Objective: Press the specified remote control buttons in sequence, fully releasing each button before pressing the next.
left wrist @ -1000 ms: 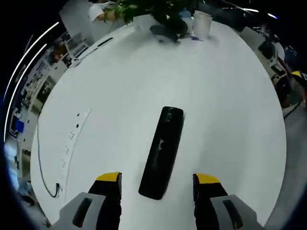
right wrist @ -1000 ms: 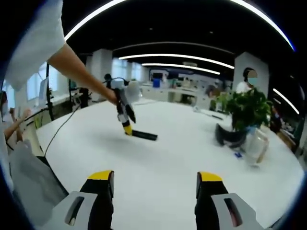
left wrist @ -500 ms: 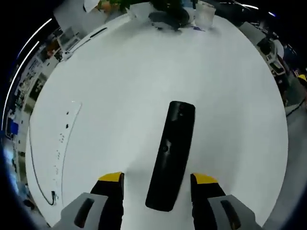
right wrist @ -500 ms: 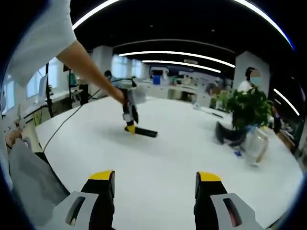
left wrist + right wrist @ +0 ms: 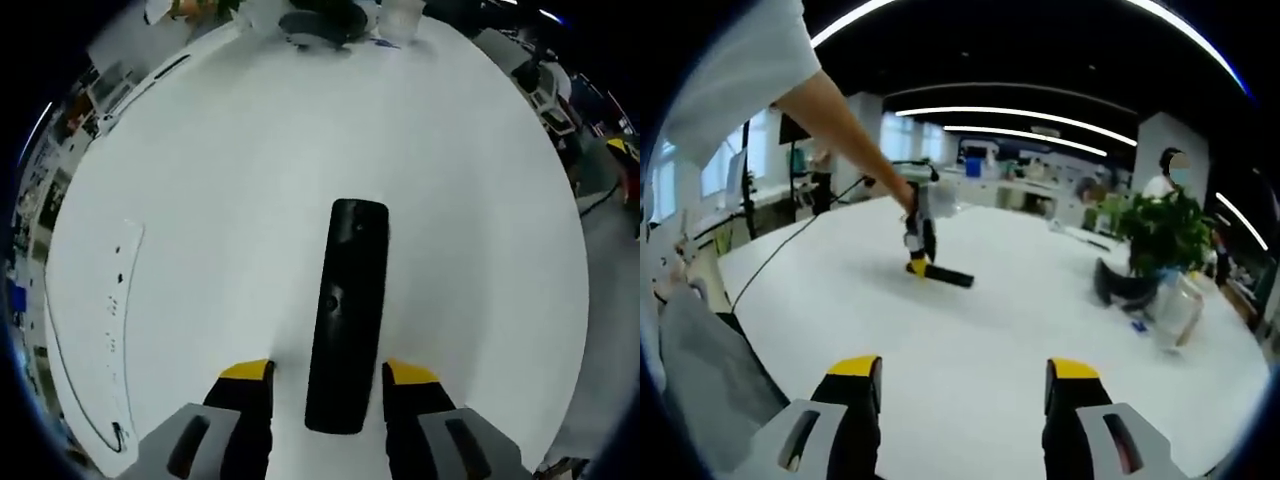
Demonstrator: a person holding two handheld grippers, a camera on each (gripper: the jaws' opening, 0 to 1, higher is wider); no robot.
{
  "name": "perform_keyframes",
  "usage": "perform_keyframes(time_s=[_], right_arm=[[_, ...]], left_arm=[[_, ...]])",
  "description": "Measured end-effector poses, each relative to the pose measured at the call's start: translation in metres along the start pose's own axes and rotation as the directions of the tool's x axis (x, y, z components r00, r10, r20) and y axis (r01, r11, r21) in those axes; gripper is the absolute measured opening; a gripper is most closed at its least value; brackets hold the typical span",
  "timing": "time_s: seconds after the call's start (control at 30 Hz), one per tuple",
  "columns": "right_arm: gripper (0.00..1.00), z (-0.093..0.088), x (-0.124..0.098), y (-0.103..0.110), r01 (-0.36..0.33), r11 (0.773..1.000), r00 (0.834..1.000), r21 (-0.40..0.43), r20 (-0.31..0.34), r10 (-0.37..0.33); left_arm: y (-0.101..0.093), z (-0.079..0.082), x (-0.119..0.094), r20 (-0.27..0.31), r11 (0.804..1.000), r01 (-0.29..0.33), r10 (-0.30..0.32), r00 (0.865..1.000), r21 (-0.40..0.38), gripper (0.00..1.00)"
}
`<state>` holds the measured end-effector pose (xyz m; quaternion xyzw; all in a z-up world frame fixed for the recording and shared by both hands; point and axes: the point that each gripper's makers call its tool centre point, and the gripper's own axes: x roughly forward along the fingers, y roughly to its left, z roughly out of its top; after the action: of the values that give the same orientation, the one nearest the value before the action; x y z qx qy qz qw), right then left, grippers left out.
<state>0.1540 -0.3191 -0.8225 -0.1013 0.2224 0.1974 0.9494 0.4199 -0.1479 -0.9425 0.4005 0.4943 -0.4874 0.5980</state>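
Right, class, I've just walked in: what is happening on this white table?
A person holds a gripper in each hand. The left gripper, jaws open, straddles the near end of a long black remote control lying flat on the round white table. The right gripper hangs open above bare tabletop, well away from it.

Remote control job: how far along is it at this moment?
Done: the left claw has been brought down to the black remote control lying flat on the white table, its tips straddling the near end. In hand: closing in; whether it touches cannot be told. The right claw hovers open, far back. Left: every button press; none is visibly being pushed.
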Motion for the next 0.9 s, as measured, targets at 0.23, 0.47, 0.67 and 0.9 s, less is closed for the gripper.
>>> perform_keyframes(time_s=[0.23,0.47,0.67,0.9], right_arm=[[0.64,0.002,-0.001,0.002,-0.006,1.000,1.000,-0.007,0.010,0.006],[0.62,0.003,-0.002,0.002,-0.008,1.000,1.000,-0.004,0.015,0.008],[0.61,0.003,-0.002,0.002,-0.010,1.000,1.000,0.000,0.019,0.010],[0.60,0.005,-0.002,0.000,-0.004,1.000,1.000,0.002,0.027,0.004]], left_arm=[[-0.009,-0.003,-0.001,-0.045,1.000,-0.009,0.010,0.999,0.030,0.24],[-0.008,-0.005,0.001,-0.040,0.999,-0.023,0.024,0.999,0.026,0.23],[-0.013,-0.005,0.002,-0.047,1.000,-0.027,0.027,0.999,-0.001,0.23],[-0.027,-0.007,0.003,-0.072,1.000,-0.027,0.028,0.997,0.014,0.23]])
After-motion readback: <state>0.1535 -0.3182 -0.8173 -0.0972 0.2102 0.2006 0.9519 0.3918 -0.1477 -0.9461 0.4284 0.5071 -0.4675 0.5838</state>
